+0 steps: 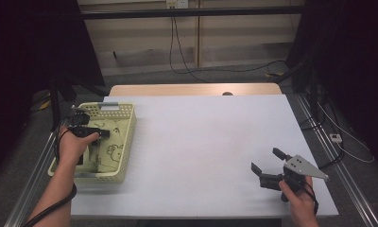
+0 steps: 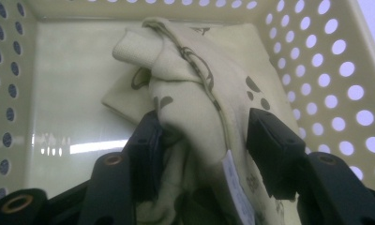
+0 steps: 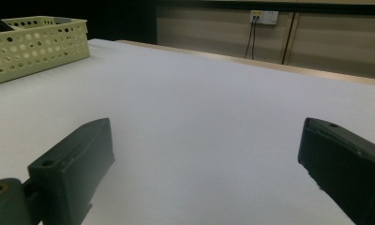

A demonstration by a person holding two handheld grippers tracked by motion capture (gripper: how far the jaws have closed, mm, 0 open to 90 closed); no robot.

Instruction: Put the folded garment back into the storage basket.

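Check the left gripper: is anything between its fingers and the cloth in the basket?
Nothing visible. The left gripper is inside the basket, its fingers astride a raised fold of the cream printed cloth. One finger touches it; a gap remains at the other.

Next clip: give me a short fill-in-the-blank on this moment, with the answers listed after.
1. The left claw reaches into the perforated ____ at the table's left side.
2. Its jaws straddle a bunched cream ____ with dark prints.
3. The right claw hovers over the white table with its jaws ____.

Missing words: basket; cloth; open
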